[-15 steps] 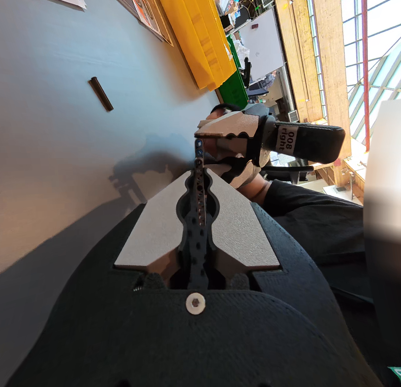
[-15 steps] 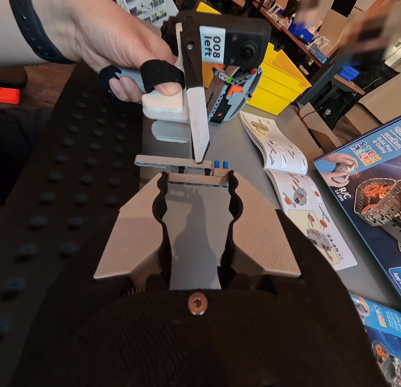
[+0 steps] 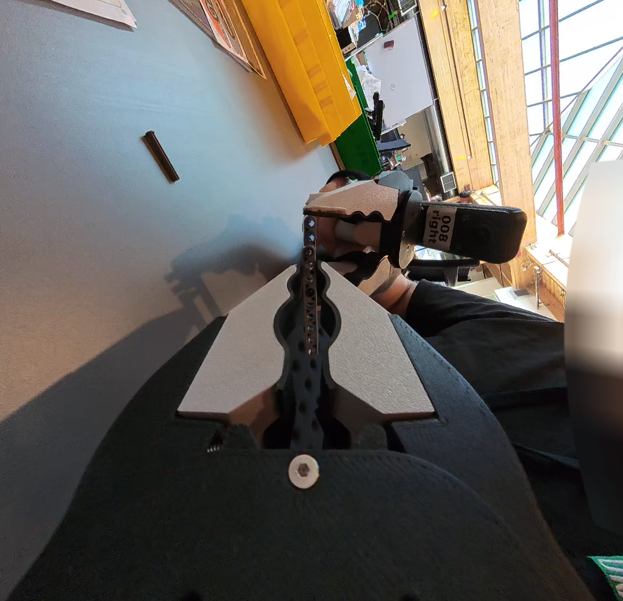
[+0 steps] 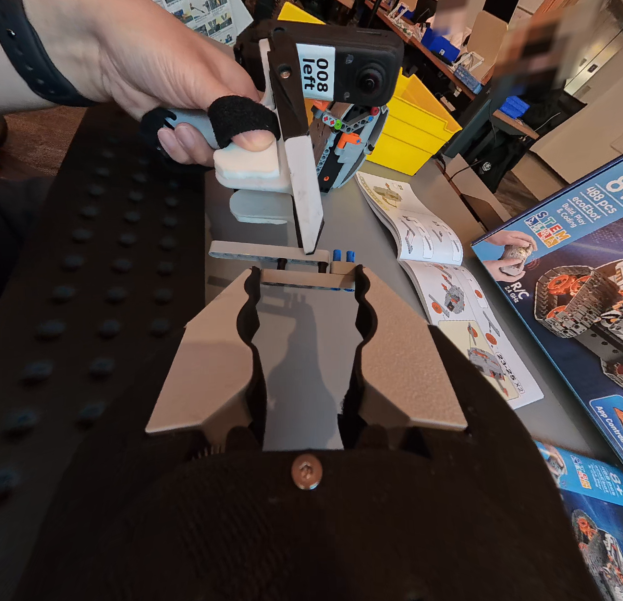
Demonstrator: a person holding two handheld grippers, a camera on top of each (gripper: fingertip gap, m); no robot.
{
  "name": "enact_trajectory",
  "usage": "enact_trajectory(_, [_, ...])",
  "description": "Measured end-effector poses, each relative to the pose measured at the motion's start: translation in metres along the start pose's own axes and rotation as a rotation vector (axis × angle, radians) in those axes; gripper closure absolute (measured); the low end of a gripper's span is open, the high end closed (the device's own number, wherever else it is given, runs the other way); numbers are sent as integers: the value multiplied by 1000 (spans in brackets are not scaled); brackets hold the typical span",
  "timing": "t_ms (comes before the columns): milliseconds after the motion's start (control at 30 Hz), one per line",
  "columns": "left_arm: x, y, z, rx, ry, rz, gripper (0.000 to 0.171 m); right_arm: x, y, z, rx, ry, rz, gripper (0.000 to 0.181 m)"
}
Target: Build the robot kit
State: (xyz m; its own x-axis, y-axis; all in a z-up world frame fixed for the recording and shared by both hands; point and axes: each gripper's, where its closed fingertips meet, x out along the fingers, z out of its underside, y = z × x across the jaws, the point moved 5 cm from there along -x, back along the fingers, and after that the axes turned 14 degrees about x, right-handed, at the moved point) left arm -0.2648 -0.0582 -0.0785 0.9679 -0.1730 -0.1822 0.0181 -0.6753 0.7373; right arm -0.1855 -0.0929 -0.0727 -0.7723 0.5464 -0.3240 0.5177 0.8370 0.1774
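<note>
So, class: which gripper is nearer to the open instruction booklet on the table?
Right. The right gripper sits just beside the instruction booklet; the left gripper is farther from it.

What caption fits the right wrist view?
Right gripper clamps a grey beam while left gripper holds another beam above.

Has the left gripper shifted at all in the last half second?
No. In the right wrist view the left tongs pinch the upper beam at the same spot against the open booklet; the right tongs hold the lower beam.
</note>
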Motion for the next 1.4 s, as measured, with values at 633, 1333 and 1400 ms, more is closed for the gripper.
enact_trajectory(633, [-12,22,-1,135,-32,-101,167,-10,-2,4,-118,-44,-60,126])
enact_trajectory(1333, [-10,10,4,29,17,-40,167,-4,11,-12,-60,8,-158,126])
enact_trajectory(1400, [-10,7,6,25,2,-67,166,3,14,0,-6,-20,-196,126])
